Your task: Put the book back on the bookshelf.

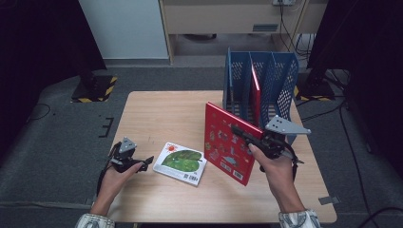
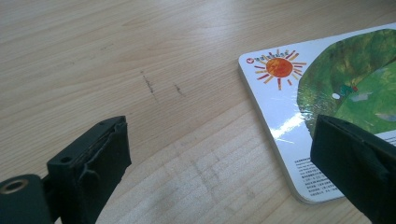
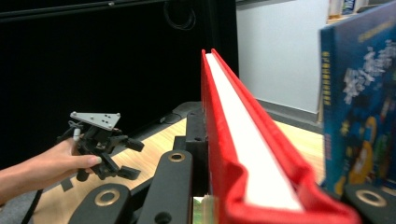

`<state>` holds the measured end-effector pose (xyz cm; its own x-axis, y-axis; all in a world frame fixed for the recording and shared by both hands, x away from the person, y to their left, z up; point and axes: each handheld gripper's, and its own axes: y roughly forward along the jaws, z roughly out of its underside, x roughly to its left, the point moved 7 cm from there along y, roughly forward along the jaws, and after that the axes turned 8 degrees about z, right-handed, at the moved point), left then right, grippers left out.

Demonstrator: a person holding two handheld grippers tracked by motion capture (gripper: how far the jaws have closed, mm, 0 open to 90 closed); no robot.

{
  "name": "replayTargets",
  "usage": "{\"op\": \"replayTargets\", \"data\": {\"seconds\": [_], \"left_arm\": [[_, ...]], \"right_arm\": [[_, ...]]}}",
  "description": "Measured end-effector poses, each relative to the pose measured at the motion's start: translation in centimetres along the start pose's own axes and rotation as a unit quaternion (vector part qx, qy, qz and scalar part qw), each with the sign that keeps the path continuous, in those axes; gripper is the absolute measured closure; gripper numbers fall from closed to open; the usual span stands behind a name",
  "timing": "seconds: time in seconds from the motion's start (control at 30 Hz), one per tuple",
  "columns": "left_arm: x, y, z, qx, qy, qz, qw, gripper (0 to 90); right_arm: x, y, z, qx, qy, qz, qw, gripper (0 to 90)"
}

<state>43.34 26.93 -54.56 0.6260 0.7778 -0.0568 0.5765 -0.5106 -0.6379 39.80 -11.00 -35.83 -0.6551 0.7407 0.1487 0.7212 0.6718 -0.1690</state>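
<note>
**Red book held upright beside the file rack; second book flat on the table**

The blue file rack (image 1: 260, 80) at the far right of the table (image 1: 157, 114) was taken as the landmark.

The right gripper (image 1: 243, 133) was found just in front of the rack, its jaws drawn narrow and clamped on a red book (image 1: 227, 142). The book was held upright on edge, clear of the table surface, with its illustrated cover turned towards the person. In the right gripper view the red book (image 3: 243, 154) was seen edge-on, white page block uppermost, with a jaw pressed against its left cover; a blue illustrated cover (image 3: 362, 102) stood close at its right.

A thin red book (image 1: 255, 92) was noted standing inside the rack.

The left gripper (image 1: 145, 163) was observed well to the left of the rack, near the table's front edge, its jaws spread wide and nothing between them. A green-and-white book (image 1: 180, 163) lay flat between this gripper and the red book. In the left gripper view its sun-marked corner (image 2: 280, 67) lay just beyond the jaws, untouched.
</note>
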Motion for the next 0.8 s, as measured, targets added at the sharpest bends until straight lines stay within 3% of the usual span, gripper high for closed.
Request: {"op": "replayTargets", "data": {"seconds": [0.37, 0.8], "left_arm": [[-0.2, 0.2, 0.2, 0.005, 0.003, 0.002, 1.0, 4.1], [-0.3, 0.3, 0.2, 0.009, 0.007, 0.001, 0.9999, 4.2]], "right_arm": [[-2.1, -2.6, 0.6, 0.008, 0.006, 0.03, 0.9995, 79.8], [-4.1, -5.5, 0.0, -0.003, 0.019, 0.056, 0.9982, 79.8]]}}
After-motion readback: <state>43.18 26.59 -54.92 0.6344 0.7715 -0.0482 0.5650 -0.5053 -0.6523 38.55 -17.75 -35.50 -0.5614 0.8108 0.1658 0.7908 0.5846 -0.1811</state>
